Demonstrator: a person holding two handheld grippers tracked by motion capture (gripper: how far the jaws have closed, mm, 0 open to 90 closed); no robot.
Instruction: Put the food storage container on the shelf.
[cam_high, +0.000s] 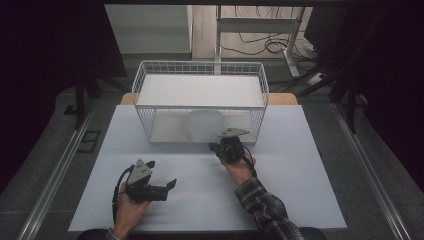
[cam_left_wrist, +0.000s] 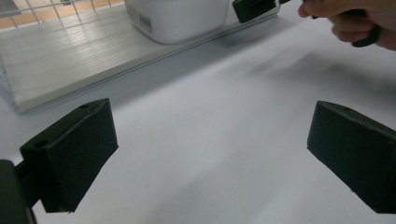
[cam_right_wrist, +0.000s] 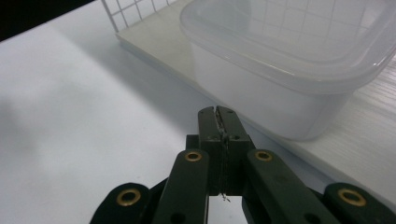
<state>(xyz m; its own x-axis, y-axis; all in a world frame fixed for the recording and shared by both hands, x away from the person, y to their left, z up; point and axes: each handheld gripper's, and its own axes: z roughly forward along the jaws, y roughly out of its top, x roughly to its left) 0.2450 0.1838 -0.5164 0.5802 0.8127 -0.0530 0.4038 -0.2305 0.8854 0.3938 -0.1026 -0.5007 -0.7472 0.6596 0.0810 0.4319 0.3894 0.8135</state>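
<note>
- The left gripper (cam_high: 162, 187) is held above the white counter (cam_high: 280, 180), well short of the wire basket (cam_high: 200, 100); its jaws are spread wide apart and nothing is held between them.
- In the left gripper view, bare counter surface is seen between the two black jaws, with no contact made.
- The right gripper (cam_high: 220, 146) is held at the basket's open front, near its right end; its jaws are pressed together with nothing between them.
- In the right gripper view, the closed jaw tips are seen just short of the white plastic container (cam_right_wrist: 289, 60), beside the edge of the basket's lower shelf (cam_right_wrist: 154, 42); contact with either cannot be confirmed.
- The container is standing on the lower shelf inside the basket, toward the middle of its front.
- The container is partly screened by basket wire in the high view and cut off at the frame edges in both gripper views.
- Whether it is lidded cannot be made out.
</note>
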